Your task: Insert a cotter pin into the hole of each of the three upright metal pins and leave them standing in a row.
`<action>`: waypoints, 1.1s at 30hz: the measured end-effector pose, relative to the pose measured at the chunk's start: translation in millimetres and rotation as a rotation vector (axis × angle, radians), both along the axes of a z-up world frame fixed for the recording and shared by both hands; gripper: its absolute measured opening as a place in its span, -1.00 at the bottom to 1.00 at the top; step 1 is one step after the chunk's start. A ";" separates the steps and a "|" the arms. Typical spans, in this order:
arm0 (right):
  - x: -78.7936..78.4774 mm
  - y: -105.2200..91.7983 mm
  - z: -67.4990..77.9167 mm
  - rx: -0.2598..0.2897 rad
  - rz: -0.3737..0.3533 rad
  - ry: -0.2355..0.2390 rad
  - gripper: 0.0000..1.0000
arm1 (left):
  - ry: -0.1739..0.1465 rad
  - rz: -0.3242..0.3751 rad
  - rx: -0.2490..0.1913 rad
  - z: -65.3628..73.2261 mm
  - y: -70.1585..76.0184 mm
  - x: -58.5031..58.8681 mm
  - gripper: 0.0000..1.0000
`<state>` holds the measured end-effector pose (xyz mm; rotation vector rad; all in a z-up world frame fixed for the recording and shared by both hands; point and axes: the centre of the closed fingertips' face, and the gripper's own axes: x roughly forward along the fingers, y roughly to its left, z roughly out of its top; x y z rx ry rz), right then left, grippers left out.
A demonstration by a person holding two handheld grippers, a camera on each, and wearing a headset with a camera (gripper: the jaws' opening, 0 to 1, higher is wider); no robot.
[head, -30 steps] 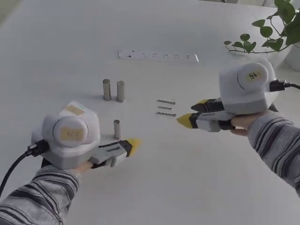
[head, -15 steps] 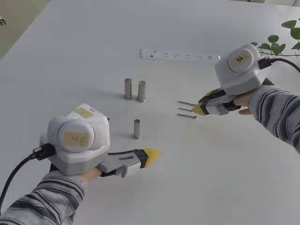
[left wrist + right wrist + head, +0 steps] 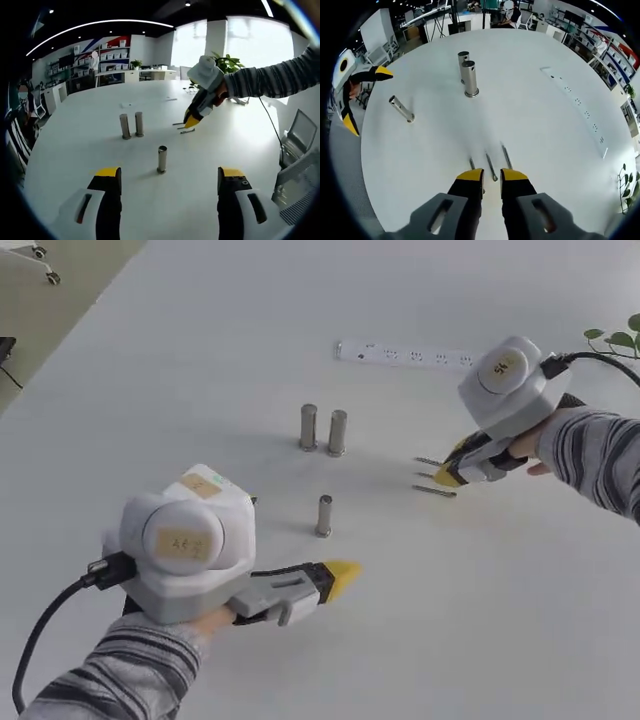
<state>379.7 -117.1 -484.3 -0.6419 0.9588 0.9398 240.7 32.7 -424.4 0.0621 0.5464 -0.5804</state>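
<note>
Right gripper (image 3: 447, 476): a second ago it was hovering short of the cotter pins (image 3: 506, 155). Now it is dipping its yellow tips right down among them. Its jaws are sitting narrow, with a slim gap straddling the near end of the middle cotter pin (image 3: 491, 167), and are not yet pinching it.
Cotter pins: all three are lying flat and side by side on the white table (image 3: 200, 360), well apart from the metal pins.
Left gripper (image 3: 169, 174): it is waiting as before, jaws spread wide and carrying nothing, pointing at the lone metal pin (image 3: 324, 515).
Metal pins: the pair of metal pins (image 3: 338, 432) is standing upright farther back, one just beside the other. The lone one is standing nearer, out of line with them.
Meaning for the task: the first pickup seems to be starting. No hole is being filled yet, and the row is probably still needing that lone pin brought in.
</note>
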 end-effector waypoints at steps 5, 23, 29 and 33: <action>-6.2 -2.0 -9.1 -0.043 0.055 0.021 -0.89 | 0.007 0.012 -0.010 -2.0 3.2 0.3 0.49; -10.9 -1.0 -3.6 -0.102 0.086 0.004 -1.00 | 0.029 0.039 0.003 -8.9 14.8 -0.8 0.36; -13.7 1.6 0.5 -0.077 0.093 -0.008 -1.00 | 0.013 0.044 -0.023 -1.0 15.4 2.8 0.25; -8.3 8.5 15.6 -0.034 0.133 -0.110 -1.00 | 0.005 0.032 -0.030 4.6 12.7 3.4 0.17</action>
